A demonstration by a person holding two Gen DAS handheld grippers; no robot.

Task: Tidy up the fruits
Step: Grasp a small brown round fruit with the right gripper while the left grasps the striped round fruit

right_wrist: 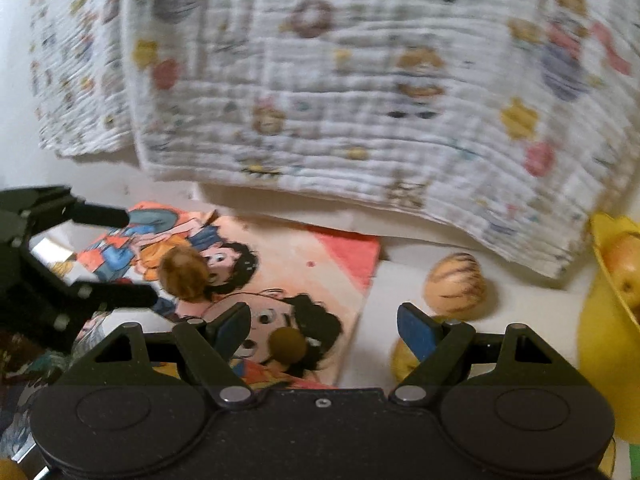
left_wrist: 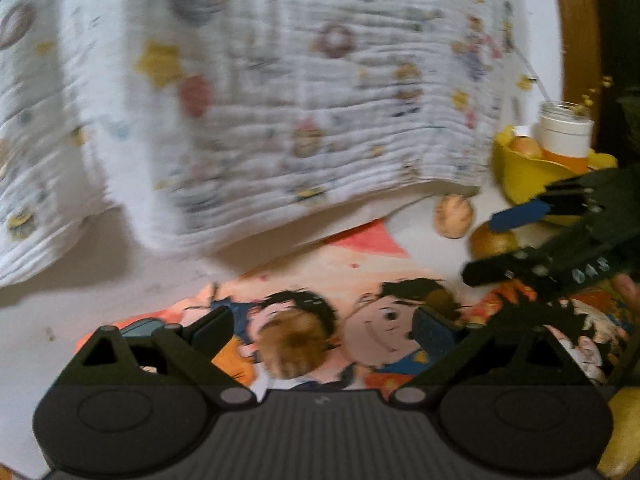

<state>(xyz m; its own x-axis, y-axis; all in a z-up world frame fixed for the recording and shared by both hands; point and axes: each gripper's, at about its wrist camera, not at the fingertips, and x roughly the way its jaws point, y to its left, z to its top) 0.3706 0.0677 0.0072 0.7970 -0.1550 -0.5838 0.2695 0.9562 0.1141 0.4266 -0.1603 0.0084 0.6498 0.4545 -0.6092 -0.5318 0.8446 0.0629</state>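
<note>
Both tools stand wide open and hold nothing: the left tool [left_wrist: 324, 328] frames a brown kiwi [left_wrist: 294, 346] lying on a cartoon picture book [right_wrist: 280, 276], while the right tool [right_wrist: 324, 330] hovers near a striped pale fruit [right_wrist: 454, 284] on the white tabletop [right_wrist: 396, 360] (a yellow bowl [right_wrist: 600, 320] of fruit sits beside it).

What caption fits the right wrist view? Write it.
Open right gripper over cartoon picture, striped fruit beside yellow bowl.

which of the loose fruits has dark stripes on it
The pale round fruit lying on the white table beside the cartoon book; the two brown fruits on the book are plain.
</note>
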